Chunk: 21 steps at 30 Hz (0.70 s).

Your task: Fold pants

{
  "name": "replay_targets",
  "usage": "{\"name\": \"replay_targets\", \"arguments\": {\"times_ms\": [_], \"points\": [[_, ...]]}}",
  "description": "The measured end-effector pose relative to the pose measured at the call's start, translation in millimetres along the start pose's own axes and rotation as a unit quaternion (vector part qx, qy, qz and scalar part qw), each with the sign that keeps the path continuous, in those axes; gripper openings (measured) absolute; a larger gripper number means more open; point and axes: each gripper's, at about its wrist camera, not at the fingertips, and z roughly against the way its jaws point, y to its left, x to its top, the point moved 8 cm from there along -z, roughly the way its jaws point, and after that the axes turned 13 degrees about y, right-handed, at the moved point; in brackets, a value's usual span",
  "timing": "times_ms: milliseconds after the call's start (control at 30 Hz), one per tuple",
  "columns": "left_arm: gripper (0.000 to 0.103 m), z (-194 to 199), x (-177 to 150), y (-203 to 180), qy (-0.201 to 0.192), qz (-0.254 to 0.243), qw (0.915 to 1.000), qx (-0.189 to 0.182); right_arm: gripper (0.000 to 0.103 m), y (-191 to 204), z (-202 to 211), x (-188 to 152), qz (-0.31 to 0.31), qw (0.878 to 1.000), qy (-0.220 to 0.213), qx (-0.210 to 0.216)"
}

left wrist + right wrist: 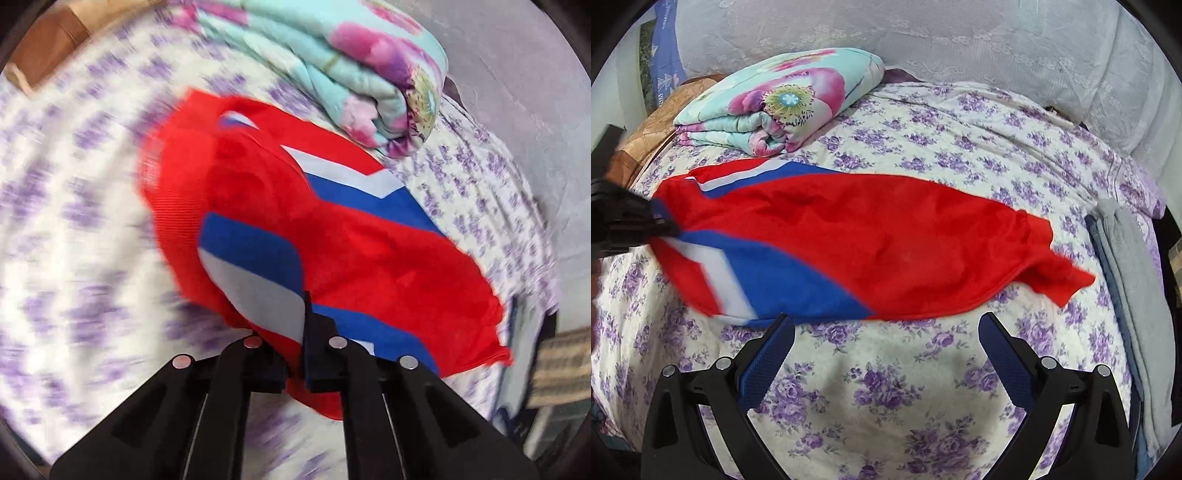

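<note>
Red pants [871, 240] with blue and white side stripes lie stretched across a bed [960, 155] covered in a purple-flowered sheet, one end at the left where the left gripper [295, 354] has its jaws pressed together on the striped edge of the cloth, the other end trailing loose and crumpled toward the right. The right gripper [886, 354] hovers over bare sheet just in front of the pants, jaws spread wide and holding nothing. The left wrist view is smeared by motion, so the left hand appears to be swinging its end of the cloth, probably to carry it over toward the far end for a lengthwise fold; that is a judgement from the blur and the lifted edge. To do this step well, the pinched edge should travel low and level so the cloth lays down flat rather than bunching, and the free right gripper would best pin or take the near hem, or first smooth the wrinkled tail at the right, so that the two ends meet squarely. The thin, slippery-looking fabric is likely to slide on the sheet if dragged. No containers are in view; a folded floral quilt [779, 107] sits at the back of the bed just beyond the pants, and grey and blue garments [1123, 266] hang over the bed's right edge.
</note>
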Motion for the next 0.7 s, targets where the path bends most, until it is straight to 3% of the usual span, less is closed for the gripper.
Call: {"name": "replay_targets", "arguments": {"times_ms": [67, 133, 200, 267, 300, 367, 400, 433, 467, 533, 567, 633, 700], "points": [[0.005, 28.0, -16.2, 24.3, -0.003, -0.008, 0.999, 0.043, 0.1, -7.6, -1.6, -1.1, 0.004, 1.0, 0.006, 0.001], [0.005, 46.0, -26.0, 52.1, -0.004, 0.002, 0.9986, 0.053, 0.1, -20.2, -6.5, -5.7, -0.002, 1.0, 0.015, 0.006], [0.006, 50.2, -32.7, 89.7, 0.003, 0.026, 0.9963, 0.082, 0.1, -46.4, -16.6, -16.5, -0.033, 0.999, 0.03, 0.005], [0.016, 38.2, -34.7, 123.0, 0.012, 0.055, 0.9906, 0.124, 0.1, -83.3, -31.5, -29.4, -0.093, 0.995, 0.046, 0.002], [0.018, 32.0, -37.5, 136.5, 0.022, 0.083, 0.9894, 0.117, 0.1, -100.7, -38.7, -35.0, -0.129, 0.99, 0.052, 0.007], [0.036, 29.3, -42.6, 145.2, 0.025, 0.121, 0.9892, 0.079, 0.1, -135.1, -56.7, -51.6, -0.223, 0.971, 0.077, 0.042], [0.044, 34.2, -44.9, 148.8, 0.017, 0.13, 0.9874, 0.089, 0.1, -147.7, -65.2, -58.4, -0.267, 0.957, 0.089, 0.067], [0.062, 40.3, -45.7, 151.8, 0.006, 0.129, 0.9861, 0.105, 0.1, -152.8, -70.7, -62.0, -0.287, 0.95, 0.093, 0.082], [0.069, 52.4, -43.5, 153.2, -0.018, 0.116, 0.9834, 0.138, 0.099, -156.4, -77.2, -62.5, -0.301, 0.944, 0.095, 0.097], [0.071, 70.2, -38.4, 152.1, -0.051, 0.09, 0.9793, 0.174, 0.093, -151.9, -83.8, -53.2, -0.283, 0.949, 0.08, 0.109], [0.075, 78.6, -36.2, 151.5, -0.062, 0.079, 0.977, 0.188, 0.08, -143.6, -88.3, -43.5, -0.26, 0.956, 0.078, 0.114], [0.08, 88.6, -31.1, 153.7, -0.074, 0.078, 0.9726, 0.206, 0.069, -128.4, -101.0, -32.2, -0.224, 0.963, 0.098, 0.117], [0.081, 94.4, -32.4, 161.5, -0.086, 0.08, 0.9699, 0.213, 0.06, -115.2, -118.7, -27.2, -0.2, 0.968, 0.126, 0.089]]}}
